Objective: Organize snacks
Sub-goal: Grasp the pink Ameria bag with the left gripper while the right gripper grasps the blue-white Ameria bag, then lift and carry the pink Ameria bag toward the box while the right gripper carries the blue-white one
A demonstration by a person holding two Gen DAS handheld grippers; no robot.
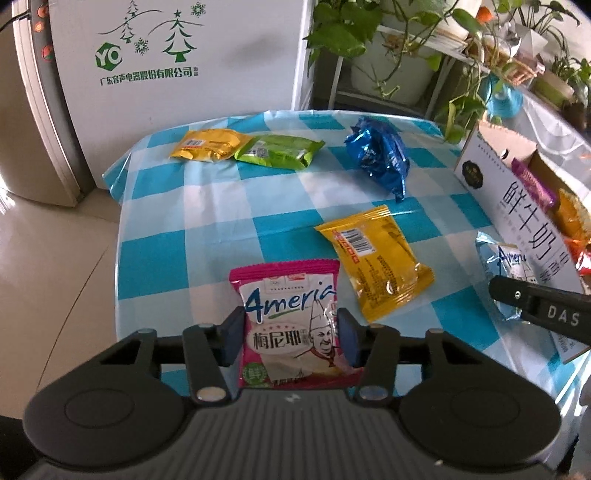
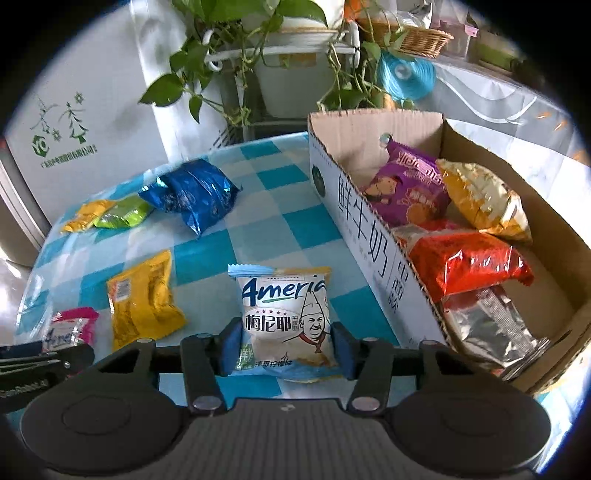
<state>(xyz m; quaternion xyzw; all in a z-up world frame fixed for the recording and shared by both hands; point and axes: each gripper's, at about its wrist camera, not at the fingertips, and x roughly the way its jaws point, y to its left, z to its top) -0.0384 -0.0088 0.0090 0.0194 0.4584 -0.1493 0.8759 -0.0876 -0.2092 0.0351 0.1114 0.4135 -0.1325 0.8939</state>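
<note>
My left gripper [image 1: 290, 338] is shut on a pink Ameria snack packet [image 1: 286, 299] at the near edge of the checked table; its blue pads press both sides. My right gripper [image 2: 284, 345] is shut on a light blue Ameria packet [image 2: 284, 302], just left of an open cardboard box [image 2: 369, 236]. The box holds a purple packet [image 2: 410, 188], a yellow bag [image 2: 480, 199], a red bag [image 2: 469, 262] and a silver one [image 2: 487, 325]. Loose on the table lie a yellow packet [image 1: 373, 262], a blue foil bag [image 1: 380, 155], a green packet [image 1: 280, 151] and another yellow packet [image 1: 207, 146].
The blue and white checked tablecloth [image 1: 207, 206] covers a small table with a drop to the floor on the left. A white appliance [image 1: 177, 70] stands behind it, beside potted plants [image 1: 369, 33] on a rack. The right gripper's arm [image 1: 543, 310] shows at the left wrist view's right edge.
</note>
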